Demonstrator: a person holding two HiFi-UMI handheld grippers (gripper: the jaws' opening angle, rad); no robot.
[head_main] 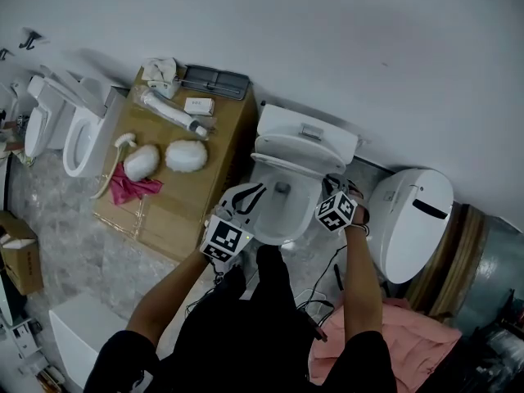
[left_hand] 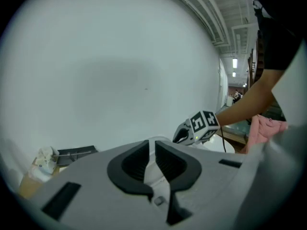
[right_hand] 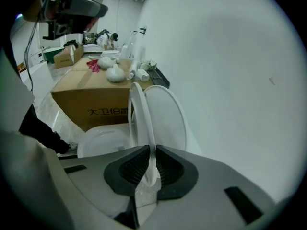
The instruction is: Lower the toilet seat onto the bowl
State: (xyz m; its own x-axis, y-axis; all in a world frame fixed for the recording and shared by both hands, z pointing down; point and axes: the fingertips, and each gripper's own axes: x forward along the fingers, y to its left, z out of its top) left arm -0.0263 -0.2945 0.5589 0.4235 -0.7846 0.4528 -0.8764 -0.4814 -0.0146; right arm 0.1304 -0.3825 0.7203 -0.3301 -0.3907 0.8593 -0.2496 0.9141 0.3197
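From above, the person stands over the bowl (head_main: 274,219) with the toilet seat (head_main: 299,155) raised against the tank. The left gripper (head_main: 250,193) is over the bowl's left rim and the right gripper (head_main: 337,185) is at the seat's right edge. A cardboard box (head_main: 176,211) beside the toilet carries a pink cloth (head_main: 131,188).

In the left gripper view, its jaws are almost pressed together with nothing between them. The white wall is beyond.

In the right gripper view, the jaws pinch the thin rim of the upright seat. The lid (right_hand: 168,114) stands just behind the seat, and the bowl lies open below.
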